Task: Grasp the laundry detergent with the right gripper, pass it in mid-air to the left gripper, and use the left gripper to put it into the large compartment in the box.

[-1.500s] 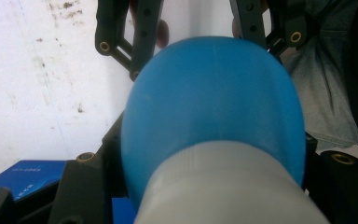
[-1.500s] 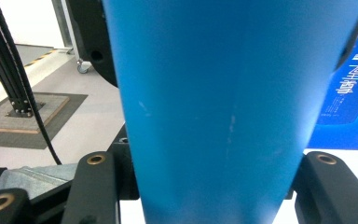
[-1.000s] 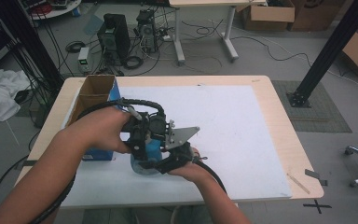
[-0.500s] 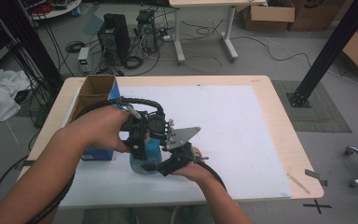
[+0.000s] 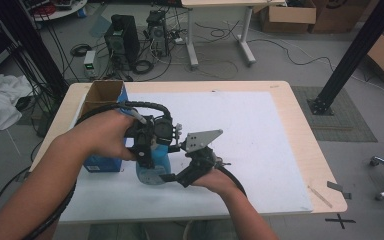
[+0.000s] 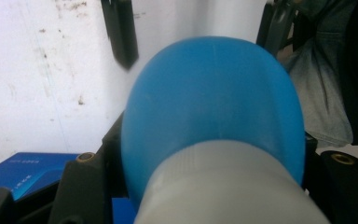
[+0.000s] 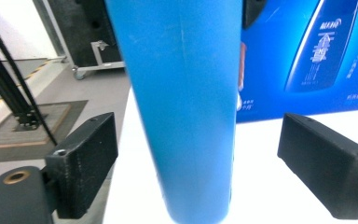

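Observation:
A blue bottle (image 5: 152,169) with a grey cap stands on the white mat (image 5: 260,140) near the table's front left. My left gripper (image 5: 149,142) comes down from above and is shut on the bottle's top; in the left gripper view the grey cap (image 6: 223,186) and blue shoulder (image 6: 214,98) sit between its jaws (image 6: 209,179). My right gripper (image 5: 174,175) reaches in level from the right. Its jaws have just been opening and stand apart on both sides of the bottle's body (image 7: 182,93), with gaps at each pad (image 7: 86,156).
A blue printed box (image 5: 102,161) lies just left of the bottle, also seen behind it as the blue box (image 7: 307,60). An open cardboard box (image 5: 105,92) stands at the table's back left corner. The mat stretches bare to the right.

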